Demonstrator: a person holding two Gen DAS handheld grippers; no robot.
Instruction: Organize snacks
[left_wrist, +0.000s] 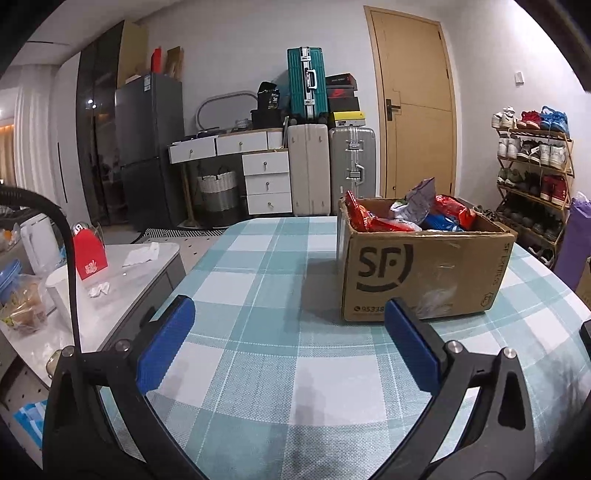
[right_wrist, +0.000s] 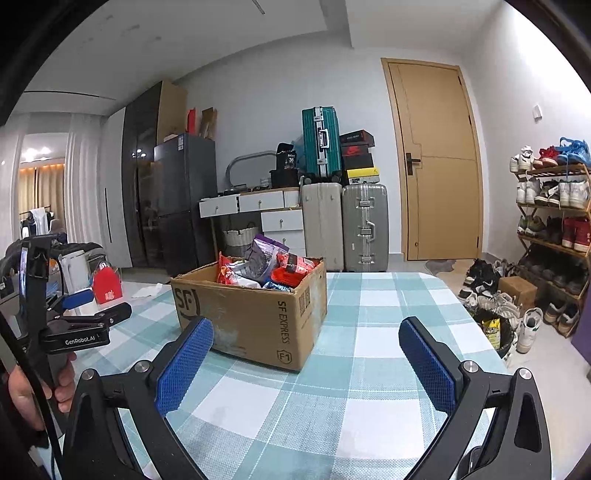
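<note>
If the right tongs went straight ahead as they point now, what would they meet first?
Probably the cardboard box of snack bags, at its near right corner; the right tongs are open and empty. Depth is uncertain.

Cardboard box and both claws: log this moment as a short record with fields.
box: cardboard box, open top, upright on the checked tablecloth
contents: snack bags, red, purple and blue, heaped above the rim
left claw: left claw open, holding nothing, short of the box
right claw: right claw open, holding nothing, short of the box
contact: neither claw touches the box or the bags
loose snacks on the cloth: none visible
background: suitcases, door, shoe rack
</note>
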